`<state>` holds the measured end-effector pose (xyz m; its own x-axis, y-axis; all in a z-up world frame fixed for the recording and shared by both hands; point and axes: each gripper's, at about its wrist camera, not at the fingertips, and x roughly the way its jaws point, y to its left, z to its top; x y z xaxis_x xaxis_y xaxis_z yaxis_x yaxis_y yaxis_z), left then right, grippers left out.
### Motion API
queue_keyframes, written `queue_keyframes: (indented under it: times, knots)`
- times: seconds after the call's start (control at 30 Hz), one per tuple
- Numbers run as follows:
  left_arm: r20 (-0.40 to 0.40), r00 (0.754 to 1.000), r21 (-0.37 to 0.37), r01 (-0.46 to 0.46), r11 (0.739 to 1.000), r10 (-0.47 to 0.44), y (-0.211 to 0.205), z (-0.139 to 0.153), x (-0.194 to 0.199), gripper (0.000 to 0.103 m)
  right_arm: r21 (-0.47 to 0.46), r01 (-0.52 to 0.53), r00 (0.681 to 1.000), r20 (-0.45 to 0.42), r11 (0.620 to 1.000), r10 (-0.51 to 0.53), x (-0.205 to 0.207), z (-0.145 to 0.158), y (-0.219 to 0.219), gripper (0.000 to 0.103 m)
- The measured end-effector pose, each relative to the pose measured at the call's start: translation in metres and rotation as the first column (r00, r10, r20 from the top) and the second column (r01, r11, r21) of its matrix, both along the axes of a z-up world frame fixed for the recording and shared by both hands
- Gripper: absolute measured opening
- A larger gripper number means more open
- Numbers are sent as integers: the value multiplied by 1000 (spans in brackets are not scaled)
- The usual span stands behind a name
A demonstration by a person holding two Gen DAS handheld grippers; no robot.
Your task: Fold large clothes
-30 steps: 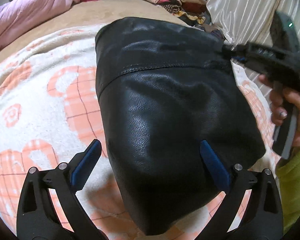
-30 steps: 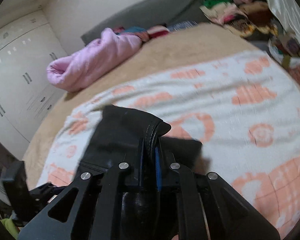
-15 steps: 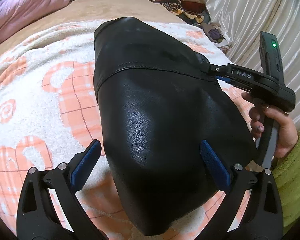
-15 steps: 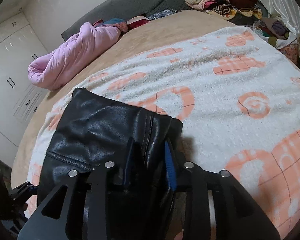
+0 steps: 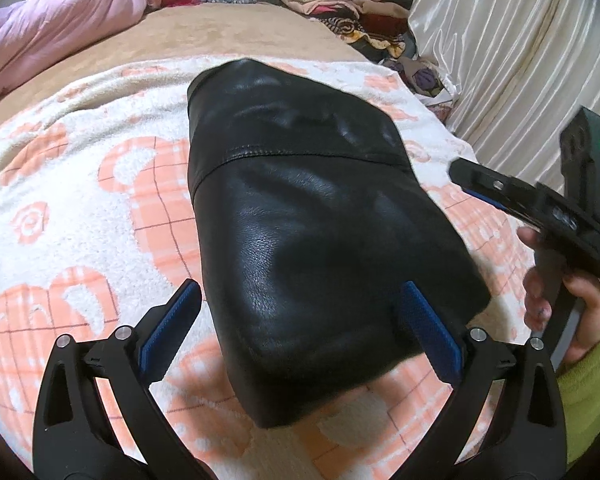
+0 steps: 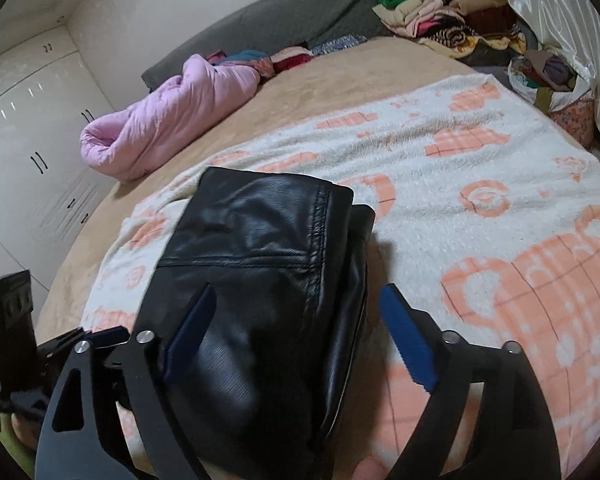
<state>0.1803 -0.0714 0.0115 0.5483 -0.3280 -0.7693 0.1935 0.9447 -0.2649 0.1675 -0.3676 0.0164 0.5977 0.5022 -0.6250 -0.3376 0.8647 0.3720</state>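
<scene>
Between the spread blue pads of the left gripper (image 5: pixel 296 326) nothing is pinched; it hangs free above the near end of the black leather jacket (image 5: pixel 312 216). The right gripper (image 6: pixel 298 336) is opening, its pads clear of the leather. The jacket lies folded into a thick bundle on the blanket (image 6: pixel 480 168). It looks heavy, smooth and springy, so the stitched seams and doubled edges probably offer the surest hold.

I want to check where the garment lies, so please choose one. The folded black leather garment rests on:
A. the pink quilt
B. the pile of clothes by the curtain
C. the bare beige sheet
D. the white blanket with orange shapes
D: the black garment lies flat on the white blanket with orange shapes, apart from the pink quilt and the pile of clothes at the far end.
</scene>
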Motion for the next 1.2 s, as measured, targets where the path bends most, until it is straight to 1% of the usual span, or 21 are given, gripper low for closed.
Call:
queue_keyframes:
  times: [0.13, 0.27, 0.43, 0.53, 0.73, 0.83, 0.93, 1.07, 1.2]
  knots:
    - [25, 1000, 1, -9, 1000, 9, 2, 11, -12, 93, 1, 6, 999, 44, 1000, -6, -24, 17, -4, 96]
    - [45, 999, 5, -12, 1000, 12, 3, 21, -25, 93, -16, 4, 994, 109, 1000, -2, -55, 33, -2, 98]
    - [88, 996, 6, -21, 1000, 20, 7, 30, -46, 93, -68, 19, 982, 191, 997, -6, -93, 40, 2, 99]
    - [115, 993, 11, -30, 999, 29, 10, 34, -60, 93, -98, 38, 974, 224, 994, -15, -111, 37, 5, 99]
    - [154, 987, 12, -49, 999, 47, 16, 31, -86, 93, -87, 33, 969, 245, 996, -11, -144, 25, 8, 99]
    - [149, 987, 0, -57, 998, 57, 20, 27, -94, 94, -101, 49, 963, 269, 994, -20, -158, 21, 13, 99]
    - [151, 986, -5, -67, 998, 67, 21, 22, -101, 94, -101, 55, 962, 272, 993, -26, -167, 16, 16, 99]
    - [158, 985, -7, -74, 997, 74, 21, 14, -110, 94, -136, 92, 955, 294, 986, -48, -180, 5, 17, 99]
    - [144, 987, -7, -73, 997, 73, 22, 3, -117, 94, -169, 112, 959, 278, 979, -62, -187, -10, 17, 99]
